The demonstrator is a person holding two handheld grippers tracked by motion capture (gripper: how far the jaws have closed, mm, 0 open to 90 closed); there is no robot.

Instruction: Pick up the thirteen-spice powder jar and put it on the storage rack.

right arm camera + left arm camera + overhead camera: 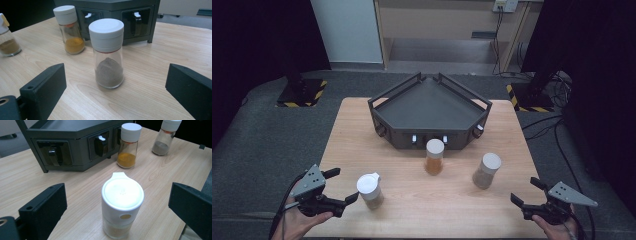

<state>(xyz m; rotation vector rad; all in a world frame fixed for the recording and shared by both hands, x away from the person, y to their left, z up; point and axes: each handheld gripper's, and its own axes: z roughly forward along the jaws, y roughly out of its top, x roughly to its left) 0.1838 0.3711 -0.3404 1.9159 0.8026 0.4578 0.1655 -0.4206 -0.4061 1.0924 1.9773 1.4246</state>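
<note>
Three white-capped spice jars stand upright on the wooden table (362, 130). A flip-cap jar of tan powder (371, 190) (122, 207) is just in front of my left gripper (343, 186) (118, 195), which is open and does not touch it. A jar of grey-brown powder (486, 170) (108, 55) stands ahead of my right gripper (527, 191) (117, 75), also open and apart from it. The jar of orange powder (434, 156) (127, 145) (71, 30) sits between them, close to the front wall of a dark corner rack (394, 90).
The rack (75, 135) (140, 5) has an empty flat shelf, raised rails, and clips on its front face. It fills the far half of the table. Bare wood lies between the jars and near the front edge. Grey carpet surrounds the table.
</note>
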